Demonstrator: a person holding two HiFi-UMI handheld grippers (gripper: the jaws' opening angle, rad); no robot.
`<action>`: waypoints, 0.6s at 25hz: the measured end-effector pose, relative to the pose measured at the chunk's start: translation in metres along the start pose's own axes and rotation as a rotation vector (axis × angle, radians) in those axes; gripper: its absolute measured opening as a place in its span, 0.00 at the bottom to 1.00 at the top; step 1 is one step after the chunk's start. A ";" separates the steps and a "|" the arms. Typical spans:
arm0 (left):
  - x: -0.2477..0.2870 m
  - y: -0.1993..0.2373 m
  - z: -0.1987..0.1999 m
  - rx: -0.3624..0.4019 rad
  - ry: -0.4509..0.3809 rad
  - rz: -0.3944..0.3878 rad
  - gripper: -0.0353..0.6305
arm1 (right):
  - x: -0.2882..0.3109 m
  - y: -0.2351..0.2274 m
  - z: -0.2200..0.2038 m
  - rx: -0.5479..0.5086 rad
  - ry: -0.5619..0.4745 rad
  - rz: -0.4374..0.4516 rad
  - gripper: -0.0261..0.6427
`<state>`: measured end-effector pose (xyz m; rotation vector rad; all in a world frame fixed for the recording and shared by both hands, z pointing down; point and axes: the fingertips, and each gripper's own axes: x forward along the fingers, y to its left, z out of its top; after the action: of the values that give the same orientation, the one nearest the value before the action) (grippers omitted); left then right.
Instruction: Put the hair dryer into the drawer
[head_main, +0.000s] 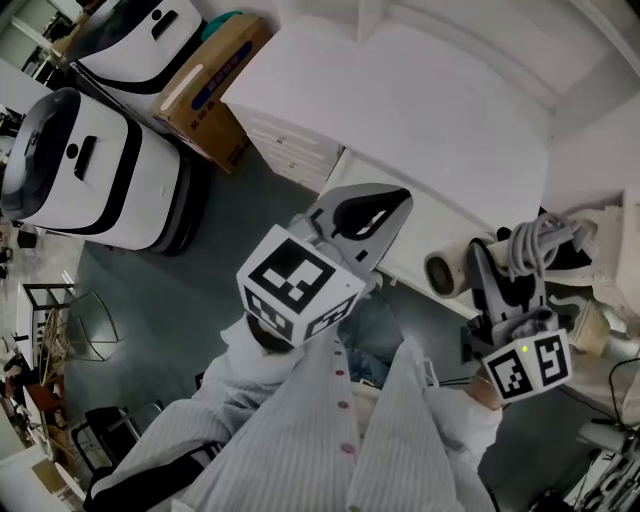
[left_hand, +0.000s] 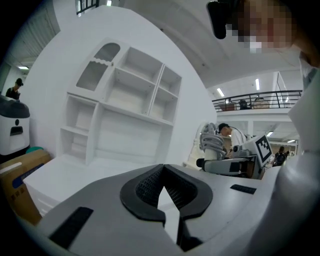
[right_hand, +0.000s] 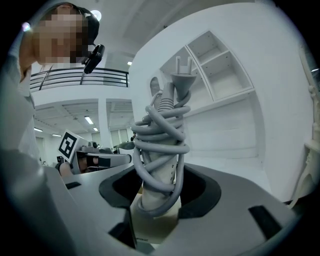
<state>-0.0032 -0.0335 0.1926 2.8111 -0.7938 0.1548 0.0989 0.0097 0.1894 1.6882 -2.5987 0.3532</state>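
A white hair dryer (head_main: 452, 268) with its grey cord (right_hand: 159, 135) wound round the handle is held over the front edge of the white desk (head_main: 400, 110). My right gripper (head_main: 505, 285) is shut on the handle (right_hand: 155, 192), and the plug sticks up at the top. The dryer (left_hand: 216, 152) also shows to the right in the left gripper view. My left gripper (head_main: 385, 205) hangs to the dryer's left over the desk's front edge. Its jaws (left_hand: 163, 172) are shut with nothing between them. Drawer fronts (head_main: 290, 148) on the desk's left look closed.
A white shelf unit (left_hand: 125, 110) rises at the back of the desk. A cardboard box (head_main: 210, 85) and two white machines (head_main: 90, 170) stand on the floor to the left. Cluttered things (head_main: 600, 300) sit at the right. A person stands in the far background.
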 end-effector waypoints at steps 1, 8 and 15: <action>0.011 0.005 0.003 0.000 0.001 -0.001 0.07 | 0.007 -0.008 0.002 0.000 0.007 0.004 0.34; 0.079 0.042 0.022 -0.016 0.015 0.012 0.07 | 0.056 -0.066 0.014 0.005 0.057 0.031 0.34; 0.104 0.052 0.026 -0.026 0.029 0.012 0.07 | 0.072 -0.083 0.016 -0.008 0.095 0.055 0.34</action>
<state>0.0592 -0.1349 0.1936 2.7733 -0.8006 0.1859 0.1456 -0.0908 0.1986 1.5598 -2.5780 0.4142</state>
